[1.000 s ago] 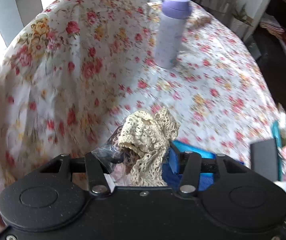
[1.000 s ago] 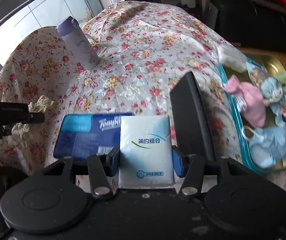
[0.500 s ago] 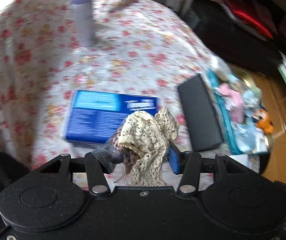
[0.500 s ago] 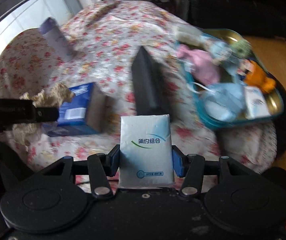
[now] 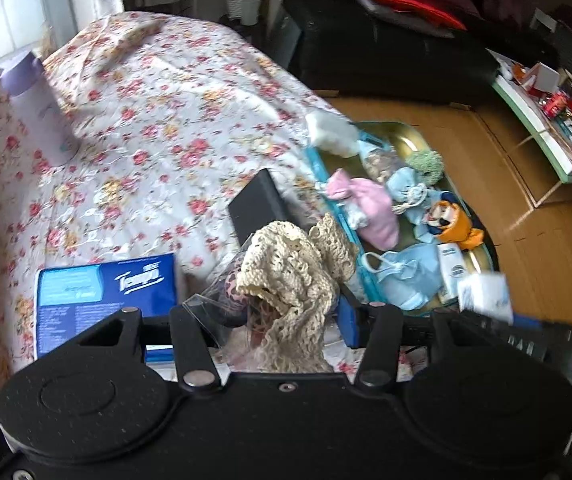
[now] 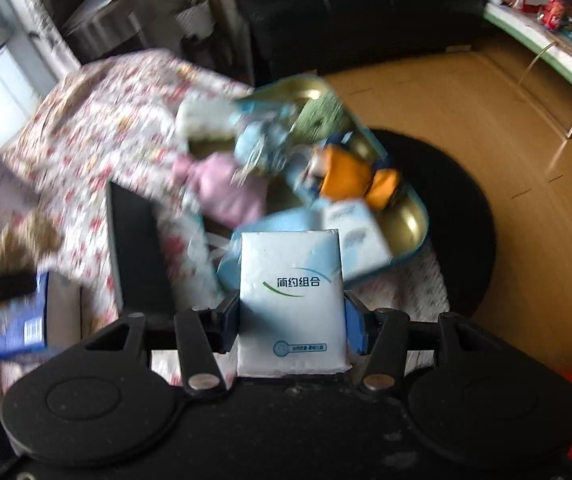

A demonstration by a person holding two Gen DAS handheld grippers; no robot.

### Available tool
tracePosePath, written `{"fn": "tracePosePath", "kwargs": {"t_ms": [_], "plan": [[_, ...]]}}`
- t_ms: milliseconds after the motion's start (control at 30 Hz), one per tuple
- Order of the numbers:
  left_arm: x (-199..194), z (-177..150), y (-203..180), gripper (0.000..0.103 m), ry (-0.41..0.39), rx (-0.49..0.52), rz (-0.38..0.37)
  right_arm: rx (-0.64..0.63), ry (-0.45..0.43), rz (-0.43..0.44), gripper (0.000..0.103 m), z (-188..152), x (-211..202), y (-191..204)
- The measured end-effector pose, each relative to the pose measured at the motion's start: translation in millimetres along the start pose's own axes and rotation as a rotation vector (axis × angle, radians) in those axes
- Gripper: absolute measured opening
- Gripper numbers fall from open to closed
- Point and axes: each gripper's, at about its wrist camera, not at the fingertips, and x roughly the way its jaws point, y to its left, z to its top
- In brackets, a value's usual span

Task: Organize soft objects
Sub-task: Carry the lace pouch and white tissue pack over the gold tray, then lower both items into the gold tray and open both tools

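Observation:
My left gripper (image 5: 277, 312) is shut on a cream crocheted cloth (image 5: 290, 268) bundled with a clear bag; it hangs above the table's near edge, left of the tray. My right gripper (image 6: 292, 320) is shut on a white tissue pack (image 6: 292, 296) with blue print, held over the near end of the tray. The gold tray with a teal rim (image 5: 410, 144) (image 6: 406, 220) sits at the table's right edge and holds a pink pouch (image 5: 374, 212), light blue pouches (image 5: 402, 276), an orange plush toy (image 5: 454, 228) and a green knit piece (image 5: 426, 164). The right view is blurred.
A blue Tempo tissue box (image 5: 105, 300) lies on the floral tablecloth (image 5: 157, 120). A black box (image 5: 261, 208) lies between it and the tray. A purple bottle (image 5: 33, 108) stands far left. Wooden floor (image 5: 526, 240) and a black round base lie right of the table.
Both grippers have swung to the right across the table toward the tray, each keeping its load. The tray now fills the middle of both views; the purple bottle has slid to the left edge.

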Motion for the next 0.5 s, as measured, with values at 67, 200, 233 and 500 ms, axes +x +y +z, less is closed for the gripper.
{"fn": "tracePosePath", "kwargs": {"t_ms": [67, 200, 233, 500], "plan": [[1, -1, -4, 0.049, 0.006, 0.006, -0.013, 0.007, -0.024, -0.005, 0.051, 16, -1, -3], [5, -5, -9, 0.049, 0.025, 0.011, -0.026, 0.021, -0.039, 0.009, 0.051, 44, 4, -4], [5, -5, -10, 0.049, 0.028, 0.011, -0.026, 0.023, -0.040, 0.013, 0.051, 51, 7, -2], [8, -5, -8, 0.049, 0.035, 0.007, -0.021, 0.012, -0.047, -0.028, 0.053, 83, 30, 13]]}}
